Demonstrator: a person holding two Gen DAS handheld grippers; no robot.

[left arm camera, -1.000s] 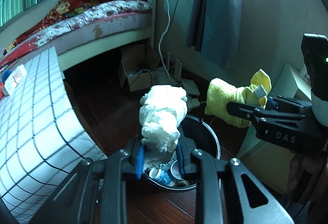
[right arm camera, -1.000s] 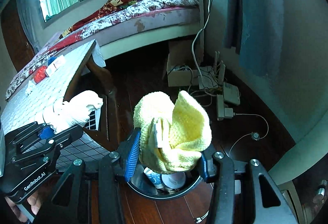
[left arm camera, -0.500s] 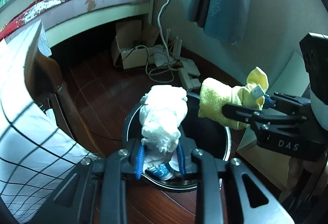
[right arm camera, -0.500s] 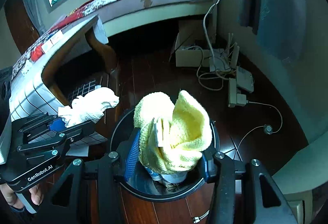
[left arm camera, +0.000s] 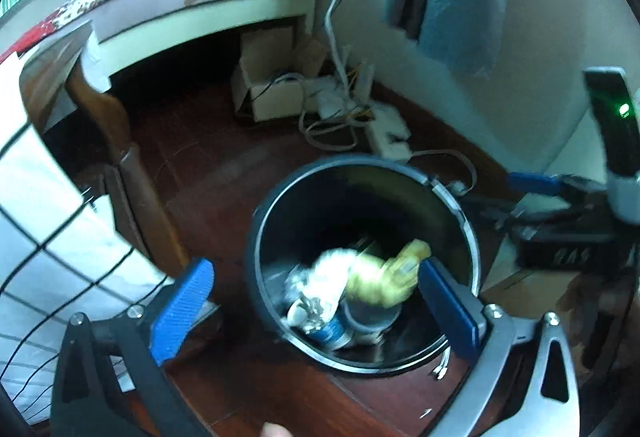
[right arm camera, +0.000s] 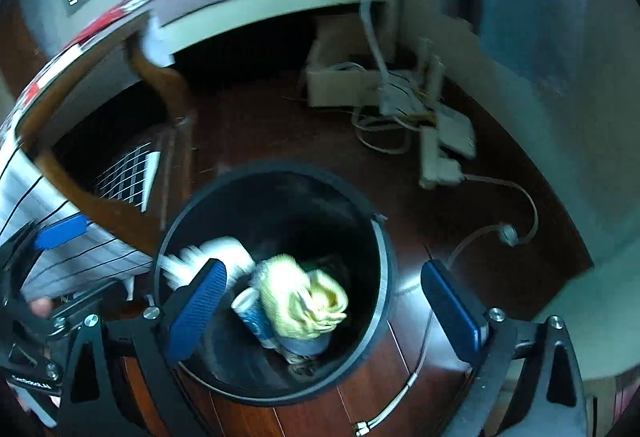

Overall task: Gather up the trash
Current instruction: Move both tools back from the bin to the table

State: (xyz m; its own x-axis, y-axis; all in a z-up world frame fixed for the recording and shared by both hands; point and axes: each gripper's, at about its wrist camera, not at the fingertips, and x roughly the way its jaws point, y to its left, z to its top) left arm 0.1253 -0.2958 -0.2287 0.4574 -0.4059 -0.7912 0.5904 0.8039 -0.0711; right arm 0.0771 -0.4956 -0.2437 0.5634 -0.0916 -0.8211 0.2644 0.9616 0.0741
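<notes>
Both your left tool (left arm camera: 316,307) and right tool (right arm camera: 326,313) have just sprung wide, empty. The crumpled white tissue wad (left arm camera: 326,271) and yellow terry cloth (right arm camera: 300,303) now lie inside the round black waste bin (right arm camera: 384,261). Lift straight up, clear of its rim.

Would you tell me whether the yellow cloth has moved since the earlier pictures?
Yes: released by the just-opened right gripper, the yellow cloth has dropped into the black bin.
</notes>
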